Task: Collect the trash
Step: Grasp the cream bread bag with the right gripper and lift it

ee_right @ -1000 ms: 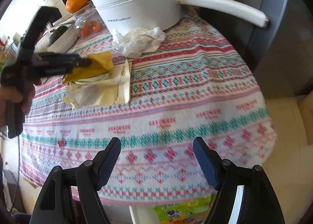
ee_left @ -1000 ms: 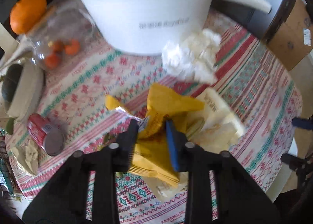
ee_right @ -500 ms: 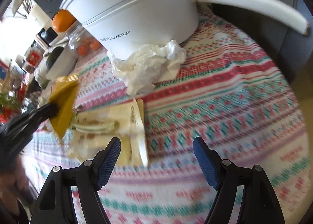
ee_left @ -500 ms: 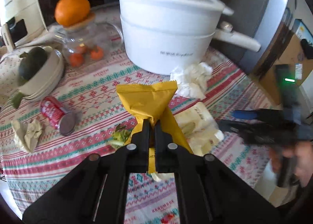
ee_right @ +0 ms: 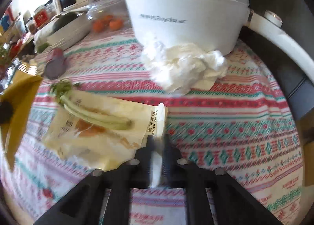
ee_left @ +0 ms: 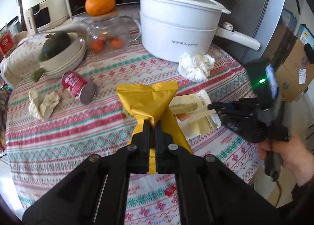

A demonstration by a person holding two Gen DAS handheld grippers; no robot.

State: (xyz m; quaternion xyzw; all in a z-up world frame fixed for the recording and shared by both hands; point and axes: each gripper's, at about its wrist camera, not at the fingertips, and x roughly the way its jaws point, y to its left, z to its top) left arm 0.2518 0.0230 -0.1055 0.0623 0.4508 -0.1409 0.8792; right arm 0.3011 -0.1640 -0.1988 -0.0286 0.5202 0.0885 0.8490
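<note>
My left gripper [ee_left: 152,124] is shut on a yellow snack wrapper [ee_left: 149,101] and holds it above the patterned tablecloth [ee_left: 78,132]. My right gripper [ee_right: 158,140] is shut on the edge of a cream plastic food bag [ee_right: 98,132] that lies on the cloth with a green vegetable stalk [ee_right: 94,115] on it. The right gripper also shows in the left wrist view [ee_left: 215,107], at the bag [ee_left: 196,115]. A crumpled white tissue [ee_right: 182,68] lies against the white pot [ee_right: 186,9]. A red can [ee_left: 78,86] lies on its side and a crumpled paper [ee_left: 43,104] lies near it.
A glass jar [ee_left: 106,32] with small oranges and a large orange [ee_left: 100,3] on its lid stands at the back. A stack of bowls [ee_left: 64,58] with a dark avocado sits at the left. The pot's long handle [ee_left: 239,38] sticks out to the right. Cardboard boxes [ee_left: 294,68] stand beyond the table.
My left gripper shut on the yellow wrapper and lifted it off the table. My right gripper moved in to the cream bag and shut on its edge.
</note>
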